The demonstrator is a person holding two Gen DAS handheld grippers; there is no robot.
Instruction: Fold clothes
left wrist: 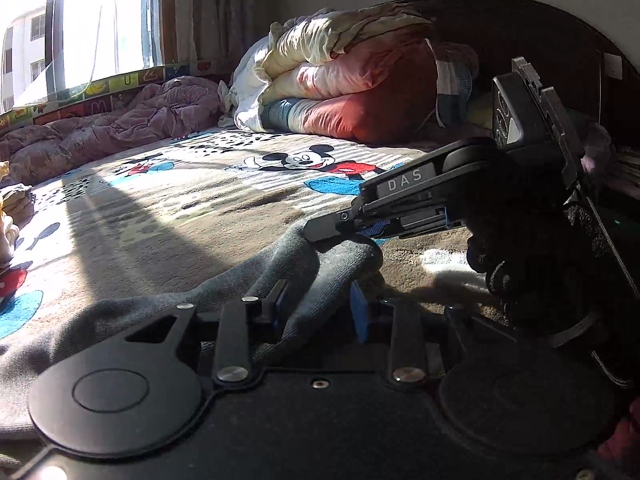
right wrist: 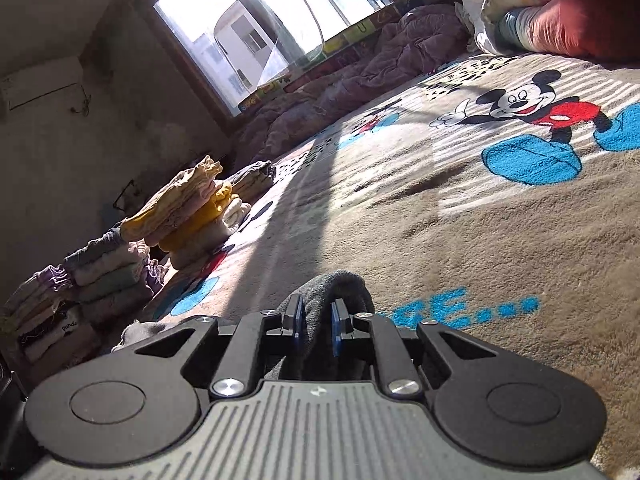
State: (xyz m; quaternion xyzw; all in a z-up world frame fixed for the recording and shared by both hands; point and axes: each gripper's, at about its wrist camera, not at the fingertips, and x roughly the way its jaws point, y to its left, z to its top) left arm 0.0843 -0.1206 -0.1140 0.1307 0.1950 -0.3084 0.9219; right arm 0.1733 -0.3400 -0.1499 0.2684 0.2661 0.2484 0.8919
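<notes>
Folded pile [right wrist: 120, 256]: stacked clothes at the far left edge of the bed, near the wall.
Left hand-held gripper [left wrist: 320, 306]: its blue-padded fingers [left wrist: 359, 312] stand apart, with a ridge of the grey garment [left wrist: 304, 264] running between them; whether the pads press the cloth I cannot tell.
Grey garment: lies on the Mickey Mouse blanket [left wrist: 208, 196], spreading toward the lower left, one end lifted.
Right hand-held gripper [right wrist: 316, 322]: clamped on a bunched fold of the grey garment [right wrist: 340, 288], low over the blanket [right wrist: 480, 240]; in the left view its tip [left wrist: 324, 230] pinches the raised end.
Bedding heap [left wrist: 344, 80]: rolled quilts at the headboard, well apart.
</notes>
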